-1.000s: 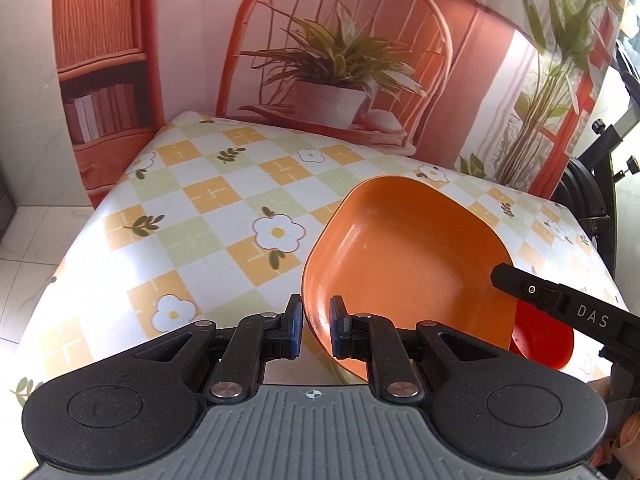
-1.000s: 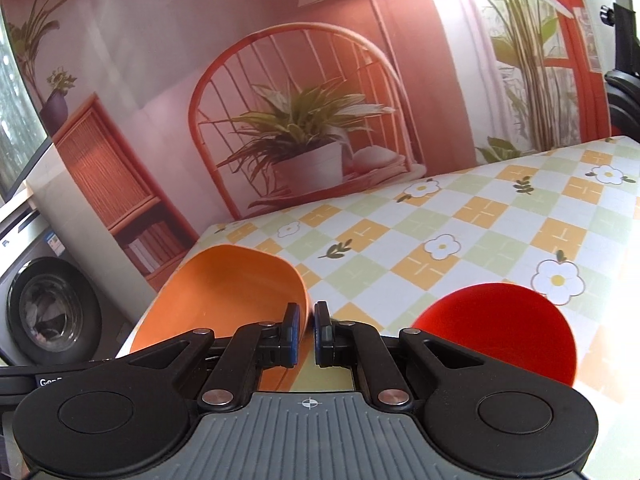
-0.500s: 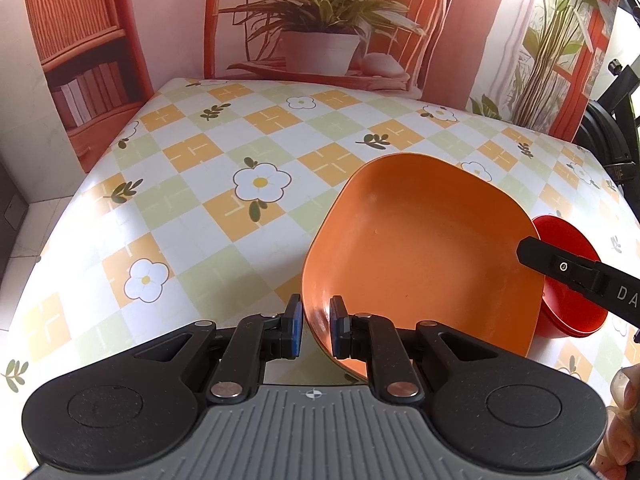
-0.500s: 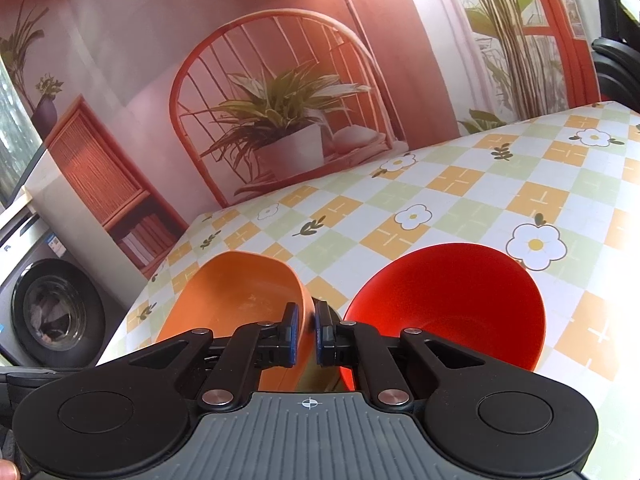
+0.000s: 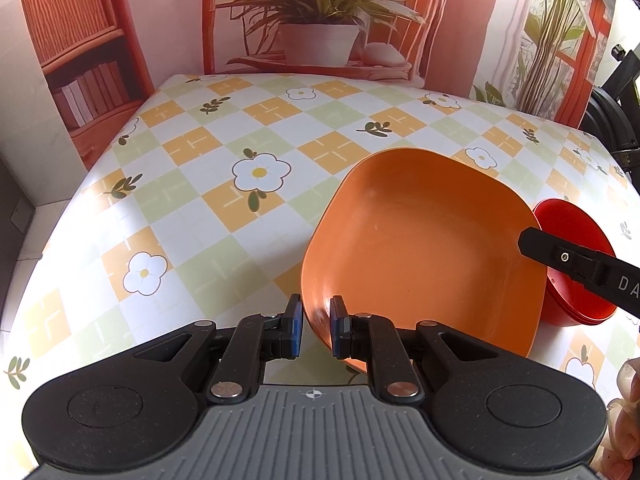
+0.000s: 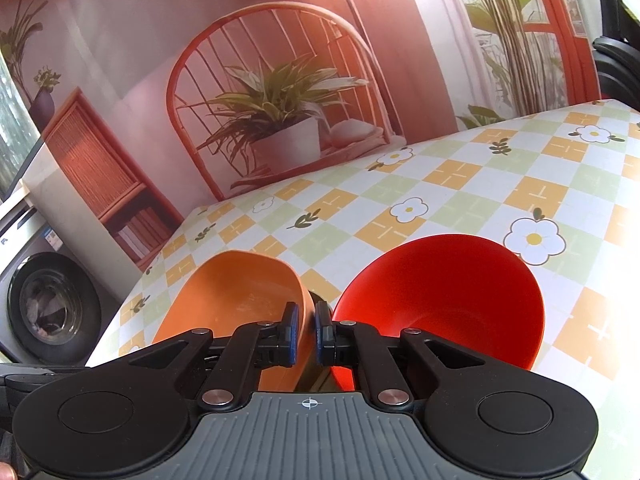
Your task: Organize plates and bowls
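Left gripper [image 5: 314, 330] low at the near edge of the table [image 5: 192, 200], jaws closed down on the near rim of the orange plate [image 5: 424, 248], one blue pad outside the rim and one inside. Plate squarish with rounded corners, tilted up toward the far side, sitting right of centre on the checked flower-print tablecloth [image 5: 260, 172].

Red bowl [image 5: 576, 280] just beside the plate's right edge, partly hidden behind it and behind a black finger of the right gripper [image 5: 576, 264] reaching in from the right.

From the right wrist view: right gripper [image 6: 305, 334] with jaws narrowed to a slim gap, pinching the near rim of the red bowl [image 6: 444, 292]; bowl tipped so its hollow faces the camera. Orange plate [image 6: 236, 296] immediately left of it, the two apparently touching or nearly so near the fingertips; hard to tell which.

Printed backdrop [image 6: 280, 80] with wicker chair and potted plant behind the table. Washing machine [image 6: 44, 312] at far left, beyond the table edge.
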The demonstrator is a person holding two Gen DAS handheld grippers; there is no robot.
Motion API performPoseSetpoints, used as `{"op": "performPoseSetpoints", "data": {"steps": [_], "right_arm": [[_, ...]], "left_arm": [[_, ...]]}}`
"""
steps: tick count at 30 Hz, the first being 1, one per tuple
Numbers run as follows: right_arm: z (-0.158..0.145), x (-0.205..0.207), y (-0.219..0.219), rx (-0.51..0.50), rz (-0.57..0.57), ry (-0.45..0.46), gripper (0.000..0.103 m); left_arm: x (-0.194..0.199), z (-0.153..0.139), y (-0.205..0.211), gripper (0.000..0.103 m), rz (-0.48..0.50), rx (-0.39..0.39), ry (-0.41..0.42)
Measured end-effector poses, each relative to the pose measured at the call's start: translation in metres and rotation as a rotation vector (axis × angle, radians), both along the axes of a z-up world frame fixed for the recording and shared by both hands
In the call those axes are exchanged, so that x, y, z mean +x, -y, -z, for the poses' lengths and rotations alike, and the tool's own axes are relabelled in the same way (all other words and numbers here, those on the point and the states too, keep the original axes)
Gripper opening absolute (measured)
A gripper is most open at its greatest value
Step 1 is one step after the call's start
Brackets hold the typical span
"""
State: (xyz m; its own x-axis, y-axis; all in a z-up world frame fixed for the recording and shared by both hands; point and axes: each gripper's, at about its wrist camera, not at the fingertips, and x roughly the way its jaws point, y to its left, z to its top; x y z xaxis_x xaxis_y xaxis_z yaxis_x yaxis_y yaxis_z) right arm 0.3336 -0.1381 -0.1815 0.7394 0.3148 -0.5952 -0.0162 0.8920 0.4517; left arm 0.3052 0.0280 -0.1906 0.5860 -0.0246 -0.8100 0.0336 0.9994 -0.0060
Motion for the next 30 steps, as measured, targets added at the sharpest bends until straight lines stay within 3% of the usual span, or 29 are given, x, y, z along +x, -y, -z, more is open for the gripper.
{"op": "performPoseSetpoints", "data": {"steps": [20, 30], "right_arm": [[-0.009, -0.008, 0.007, 0.014, 0.015, 0.023, 0.017], [-0.014, -0.016, -0.007, -0.067, -0.047, 0.008, 0.006]], "left_arm": [[-0.006, -0.001, -0.002, 0.017, -0.037, 0.008, 0.011], [-0.011, -0.003, -0.002, 0.017, -0.046, 0.002, 0.027]]}}
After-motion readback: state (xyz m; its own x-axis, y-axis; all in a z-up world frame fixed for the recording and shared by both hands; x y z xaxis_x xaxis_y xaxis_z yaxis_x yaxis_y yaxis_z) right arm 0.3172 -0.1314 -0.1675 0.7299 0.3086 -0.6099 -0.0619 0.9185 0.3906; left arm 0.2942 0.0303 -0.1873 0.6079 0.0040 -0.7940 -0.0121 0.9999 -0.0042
